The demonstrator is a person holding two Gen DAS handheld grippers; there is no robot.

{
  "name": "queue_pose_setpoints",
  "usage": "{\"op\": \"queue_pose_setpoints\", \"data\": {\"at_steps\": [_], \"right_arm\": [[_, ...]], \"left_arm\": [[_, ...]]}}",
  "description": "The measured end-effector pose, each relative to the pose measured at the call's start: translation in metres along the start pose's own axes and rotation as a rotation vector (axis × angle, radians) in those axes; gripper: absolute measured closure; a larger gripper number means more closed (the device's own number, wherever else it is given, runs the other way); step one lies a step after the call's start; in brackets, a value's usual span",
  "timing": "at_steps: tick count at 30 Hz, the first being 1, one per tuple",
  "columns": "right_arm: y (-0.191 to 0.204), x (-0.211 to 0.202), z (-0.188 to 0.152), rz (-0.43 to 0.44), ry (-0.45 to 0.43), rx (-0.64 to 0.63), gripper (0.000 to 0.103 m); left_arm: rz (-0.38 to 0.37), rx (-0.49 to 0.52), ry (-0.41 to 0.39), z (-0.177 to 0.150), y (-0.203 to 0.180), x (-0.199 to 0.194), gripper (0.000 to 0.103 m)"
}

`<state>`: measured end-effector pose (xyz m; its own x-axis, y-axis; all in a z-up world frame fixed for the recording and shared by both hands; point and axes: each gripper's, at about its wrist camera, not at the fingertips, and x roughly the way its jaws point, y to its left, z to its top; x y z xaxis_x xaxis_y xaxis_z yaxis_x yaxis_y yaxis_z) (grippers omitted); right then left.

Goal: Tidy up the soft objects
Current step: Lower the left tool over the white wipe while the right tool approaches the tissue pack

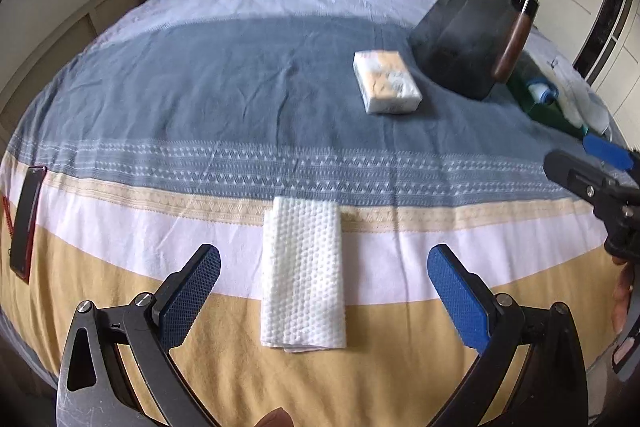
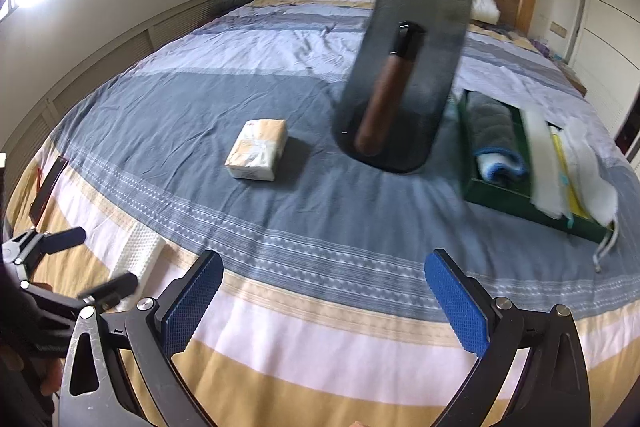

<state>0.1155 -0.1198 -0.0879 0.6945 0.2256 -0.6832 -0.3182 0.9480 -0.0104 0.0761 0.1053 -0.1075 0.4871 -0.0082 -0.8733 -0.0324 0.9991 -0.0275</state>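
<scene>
The folded white towel (image 1: 303,273) lies low center, between the wide-open left gripper's (image 1: 323,297) fingers. Only the right view shows the green tray (image 2: 496,193); the right gripper (image 2: 324,303) is open too.

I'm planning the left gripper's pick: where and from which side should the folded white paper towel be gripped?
Grip the folded paper towel across its narrow width, at the near end, coming straight from the foot of the bed. It lies flat, its long axis along the open left gripper, whose fingers already flank its long edges. It probably needs pressing into the blanket to pinch.
</scene>
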Motion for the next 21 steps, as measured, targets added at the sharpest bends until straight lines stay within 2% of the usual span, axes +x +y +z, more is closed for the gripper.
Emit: {"op": "queue_pose_setpoints", "data": {"at_steps": [9,21], "right_arm": [[0.031,0.06,0.024,0.035,0.042,-0.055,0.0],[0.052,0.147,0.085,0.046,0.114,-0.041,0.0]], "left_arm": [[0.014,0.012,0.053,-0.005,0.007,0.027,0.001],[0.012,-0.006,0.1,0.0,0.006,0.053,0.001]]}}
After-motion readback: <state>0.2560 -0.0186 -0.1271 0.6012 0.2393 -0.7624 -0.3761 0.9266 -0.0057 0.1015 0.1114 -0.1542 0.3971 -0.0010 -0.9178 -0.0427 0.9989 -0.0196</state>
